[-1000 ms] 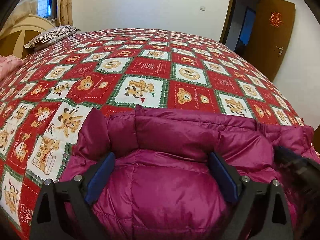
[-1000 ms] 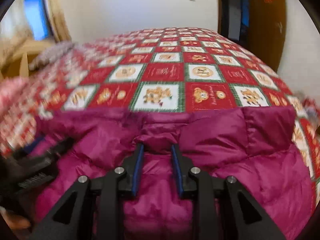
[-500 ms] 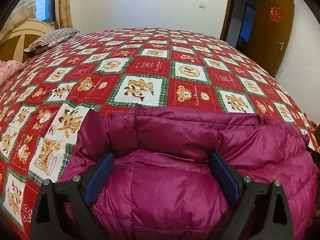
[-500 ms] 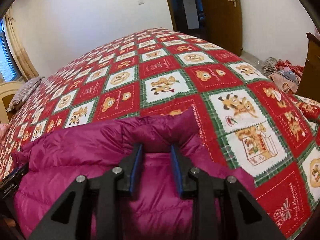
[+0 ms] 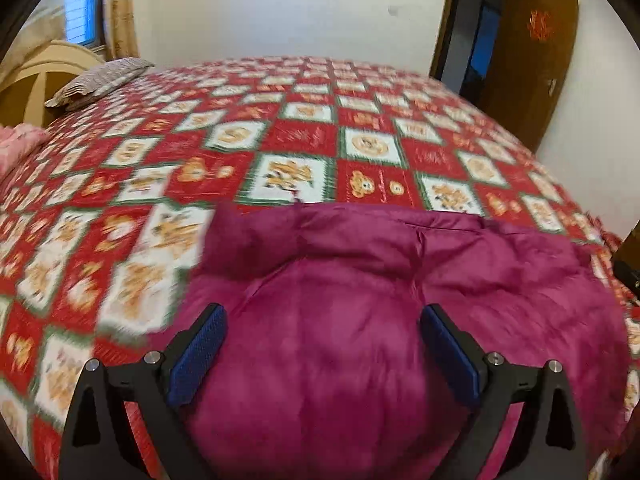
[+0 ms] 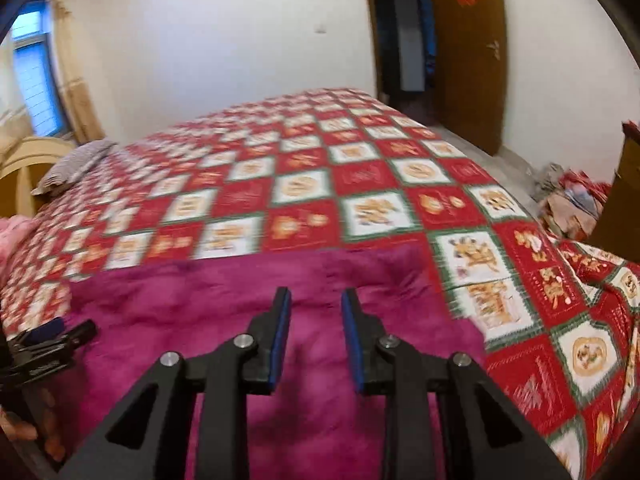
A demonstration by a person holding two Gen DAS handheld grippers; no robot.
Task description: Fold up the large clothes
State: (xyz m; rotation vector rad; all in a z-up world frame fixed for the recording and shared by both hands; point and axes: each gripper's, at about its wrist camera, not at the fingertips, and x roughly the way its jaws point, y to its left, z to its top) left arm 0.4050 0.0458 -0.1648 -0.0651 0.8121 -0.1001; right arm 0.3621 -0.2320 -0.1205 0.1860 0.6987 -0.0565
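Both grippers' fingers spread over magenta jacket (image 5: 360, 280), bear-print quilt (image 6: 360, 184), brown door (image 6: 468, 52) ajar

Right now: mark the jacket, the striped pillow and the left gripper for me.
magenta down jacket (image 5: 360, 340): left wrist view, on its puffy middle panel.
striped pillow (image 5: 100, 80): left wrist view, on its top face by the headboard.
left gripper (image 5: 322, 354): left wrist view, midway between the blue-padded fingertips, open above the jacket.

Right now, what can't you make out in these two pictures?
- Magenta down jacket: near part cut off by both views' bottom edges, behind the claws.
- Bedspread bear prints: motion-blurred in both.
- Floor pile: blurred, small; contents unclear.
- Left claw: cut by the right view's edge.
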